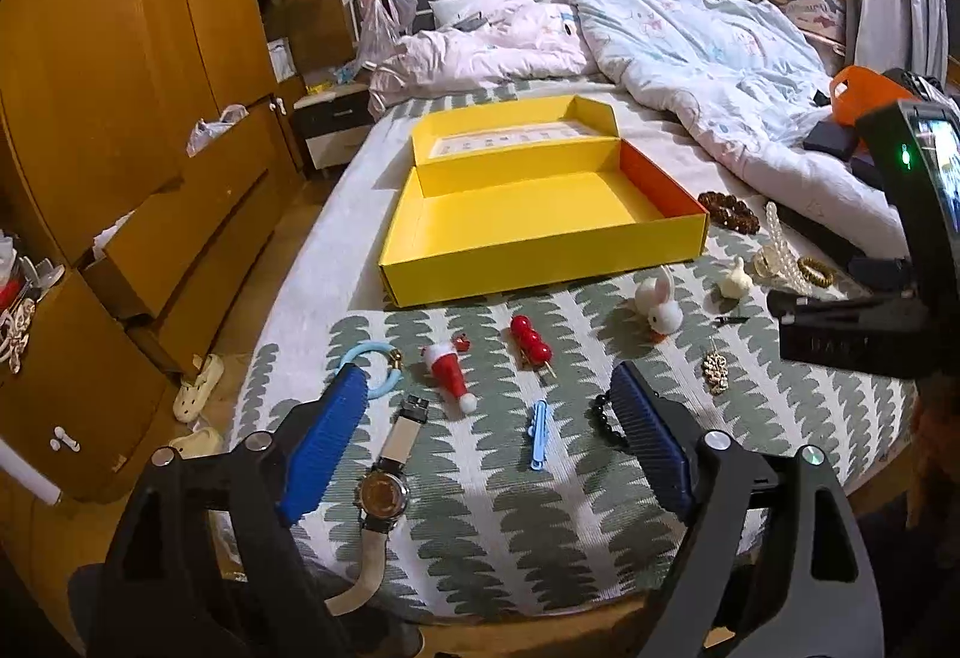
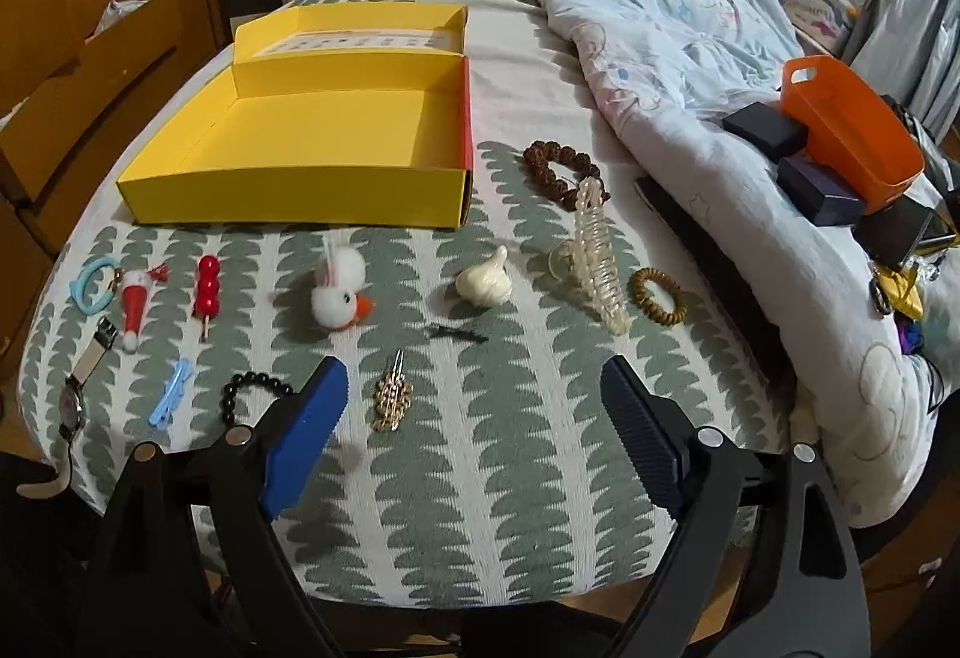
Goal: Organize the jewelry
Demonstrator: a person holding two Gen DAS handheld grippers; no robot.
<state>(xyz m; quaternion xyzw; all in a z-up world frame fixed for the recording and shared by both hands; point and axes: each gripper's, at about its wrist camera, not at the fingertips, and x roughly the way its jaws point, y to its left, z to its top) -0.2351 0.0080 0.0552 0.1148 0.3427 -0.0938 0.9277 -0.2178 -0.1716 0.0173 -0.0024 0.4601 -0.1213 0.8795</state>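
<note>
A bed [image 2: 480, 478] with a green-and-white patterned cover is carrying the scattered jewelry. Both grippers are hovering with jaws apart, gripping nothing. Between the left gripper [image 1: 498, 430] jaws a small light-blue plastic hair clip [image 1: 537, 436] is lying; light and slick, probably best pinched across its narrow sides. Just beyond the right gripper [image 2: 474, 406], nearer its left jaw, a gold openwork metal hair clip [image 2: 393, 403] is resting, stiff and thin. Farther out, the open yellow cardboard box [image 2: 300, 202] is waiting empty.
</note>
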